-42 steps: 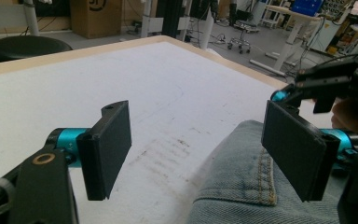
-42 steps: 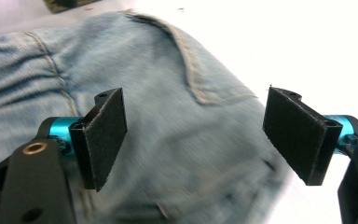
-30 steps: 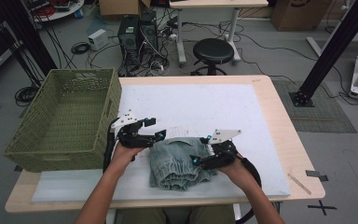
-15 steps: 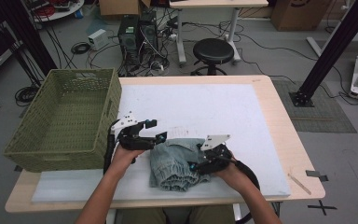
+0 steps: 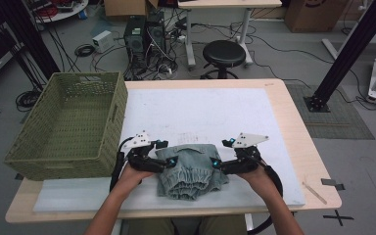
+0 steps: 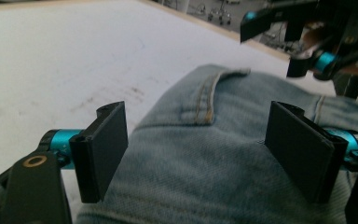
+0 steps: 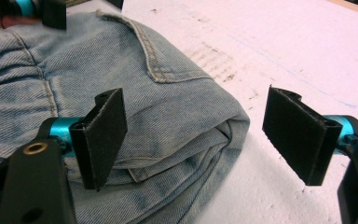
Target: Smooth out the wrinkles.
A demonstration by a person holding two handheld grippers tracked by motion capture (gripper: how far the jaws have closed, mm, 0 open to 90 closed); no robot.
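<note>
Jaws apart on both: left gripper (image 6: 205, 149) over denim, right gripper (image 7: 200, 140) straddling the folded corner, neither pinching. Folded jeans (image 5: 191, 171) near table's (image 5: 293, 127) front edge, centre. Fold approx. done; transfer to basket (image 5: 63, 127) at left edge prob. left.

left gripper (image 5: 168, 163): closer over jeans (image 5: 191, 169) | right gripper (image 5: 216, 164): jaws just opened wider, shifted

Folded light-blue denim shorts (image 5: 192, 170) lie flat near the table's front edge.
</note>
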